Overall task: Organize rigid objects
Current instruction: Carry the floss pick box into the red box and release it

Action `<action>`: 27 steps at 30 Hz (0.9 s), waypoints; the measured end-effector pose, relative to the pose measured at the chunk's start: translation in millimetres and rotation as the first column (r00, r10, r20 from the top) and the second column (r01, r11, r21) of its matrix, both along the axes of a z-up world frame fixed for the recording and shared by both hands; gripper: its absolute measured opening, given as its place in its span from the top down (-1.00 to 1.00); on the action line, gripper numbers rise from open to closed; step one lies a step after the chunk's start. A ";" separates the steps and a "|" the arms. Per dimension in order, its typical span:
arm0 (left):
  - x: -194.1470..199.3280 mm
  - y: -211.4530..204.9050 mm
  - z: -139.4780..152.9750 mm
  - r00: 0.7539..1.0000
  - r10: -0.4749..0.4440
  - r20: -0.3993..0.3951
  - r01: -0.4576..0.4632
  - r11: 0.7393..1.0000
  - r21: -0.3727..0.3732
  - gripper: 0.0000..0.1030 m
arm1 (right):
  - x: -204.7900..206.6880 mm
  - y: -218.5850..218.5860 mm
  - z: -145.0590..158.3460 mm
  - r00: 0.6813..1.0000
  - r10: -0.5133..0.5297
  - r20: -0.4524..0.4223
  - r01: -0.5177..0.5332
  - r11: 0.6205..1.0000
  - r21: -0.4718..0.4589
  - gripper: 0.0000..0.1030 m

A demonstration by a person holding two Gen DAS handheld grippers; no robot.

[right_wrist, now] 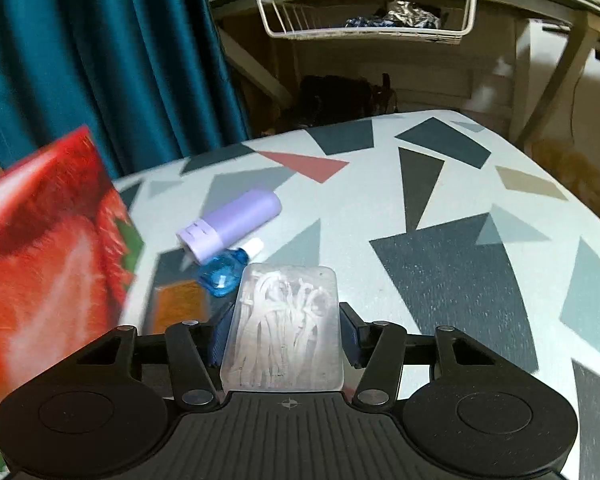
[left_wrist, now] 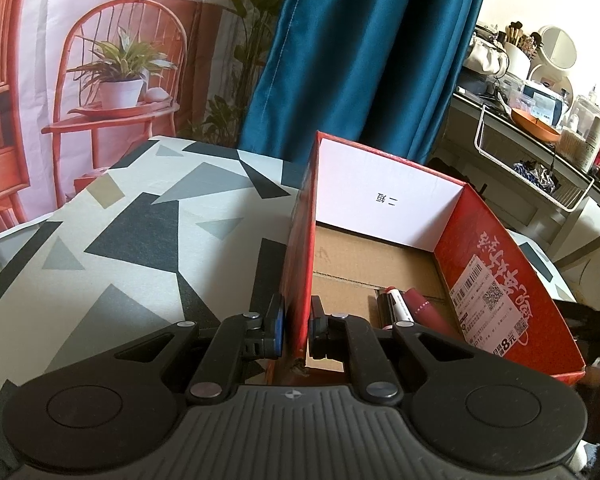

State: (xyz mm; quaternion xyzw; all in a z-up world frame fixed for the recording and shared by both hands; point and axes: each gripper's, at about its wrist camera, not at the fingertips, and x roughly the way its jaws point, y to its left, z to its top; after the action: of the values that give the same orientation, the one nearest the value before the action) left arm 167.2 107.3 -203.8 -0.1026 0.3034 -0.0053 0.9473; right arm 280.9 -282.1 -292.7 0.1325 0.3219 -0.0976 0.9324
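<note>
My left gripper (left_wrist: pixel 296 330) is shut on the near left wall of an open red cardboard box (left_wrist: pixel 496 248), one finger outside and one inside. A dark red tube (left_wrist: pixel 424 306) and a black marker (left_wrist: pixel 396 304) lie in the box. My right gripper (right_wrist: pixel 286 334) is shut on a clear plastic case of white floss picks (right_wrist: pixel 286 328), held above the table. Ahead of it on the patterned tablecloth (right_wrist: pixel 440 208) lie a lilac bottle (right_wrist: pixel 236 222) and a small blue bottle with a white cap (right_wrist: pixel 226 272). The red box (right_wrist: pixel 48 248) shows blurred at the left.
A teal curtain (left_wrist: pixel 360 48) hangs behind the table. A grey desk with a white wire basket (right_wrist: pixel 364 16) stands beyond the table's far edge, with cosmetics and jars (left_wrist: pixel 540 80) on top. An orange patch (right_wrist: pixel 178 304) lies by the box.
</note>
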 end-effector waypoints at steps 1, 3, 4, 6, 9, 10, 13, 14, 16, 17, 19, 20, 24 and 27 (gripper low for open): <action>0.1 -0.6 0.1 1.000 0.001 0.000 -0.001 1.000 0.003 0.76 | -5.3 1.5 5.0 1.000 0.009 0.013 -0.009 1.000 0.010 0.03; 0.6 -1.4 0.2 1.000 0.003 -0.001 -0.003 1.000 0.007 0.76 | -15.2 6.2 17.8 0.998 0.034 0.044 -0.035 0.999 0.030 0.03; 0.6 -1.4 0.2 1.000 0.003 -0.002 -0.003 1.000 0.008 0.76 | -19.9 9.2 25.9 0.997 0.049 0.065 -0.051 0.998 0.039 0.03; 0.5 -1.4 0.4 1.000 0.003 -0.002 -0.003 1.000 0.007 0.76 | -29.9 19.1 45.2 0.989 0.090 0.114 -0.096 0.994 0.046 0.03; 0.3 -1.1 0.2 1.000 0.004 0.001 -0.004 1.000 0.008 0.76 | -42.7 38.9 74.5 0.968 0.169 0.183 -0.176 0.984 0.026 0.03; 0.2 -1.0 0.4 1.000 0.003 0.001 -0.003 1.000 0.007 0.76 | -46.3 47.4 83.9 0.958 0.200 0.205 -0.207 0.978 0.014 0.03; -0.2 -0.9 0.3 1.000 0.004 0.003 -0.004 1.000 0.006 0.76 | -54.9 76.8 108.1 0.918 0.307 0.252 -0.309 0.950 -0.032 0.03; -0.2 -1.0 0.3 1.000 0.004 0.002 -0.004 1.000 0.006 0.76 | -56.8 87.2 113.6 0.902 0.347 0.257 -0.345 0.937 -0.053 0.03; -0.5 -1.0 0.3 1.000 0.005 0.003 -0.005 1.000 0.006 0.76 | -59.1 111.7 119.3 0.868 0.433 0.241 -0.420 0.901 -0.105 0.02; -0.5 -1.1 0.4 1.000 0.004 0.003 -0.004 1.000 0.006 0.76 | -59.6 122.7 119.1 0.854 0.468 0.228 -0.451 0.884 -0.126 0.02; -0.4 -1.0 0.3 1.000 0.003 0.003 -0.003 1.000 0.006 0.76 | -58.3 143.0 113.9 0.830 0.529 0.179 -0.506 0.848 -0.157 0.02; -0.6 -1.3 0.6 1.000 0.004 0.003 -0.004 1.000 0.006 0.76 | -57.7 151.2 109.4 0.821 0.550 0.155 -0.529 0.834 -0.160 0.02; -0.8 -1.3 0.7 1.000 0.004 0.004 -0.004 1.000 0.004 0.76 | -58.1 170.4 96.9 0.803 0.585 0.112 -0.570 0.809 -0.144 0.02; -1.0 -1.7 1.2 1.000 0.004 0.006 -0.004 1.000 0.002 0.76 | -58.4 176.0 90.4 0.802 0.590 0.090 -0.580 0.806 -0.113 0.02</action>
State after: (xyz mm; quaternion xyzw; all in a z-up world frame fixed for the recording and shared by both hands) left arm 166.3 105.6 -202.6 -0.1021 0.3005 -0.0032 0.9483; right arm 222.5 -106.0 -202.3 -0.0052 0.2859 0.1901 0.9392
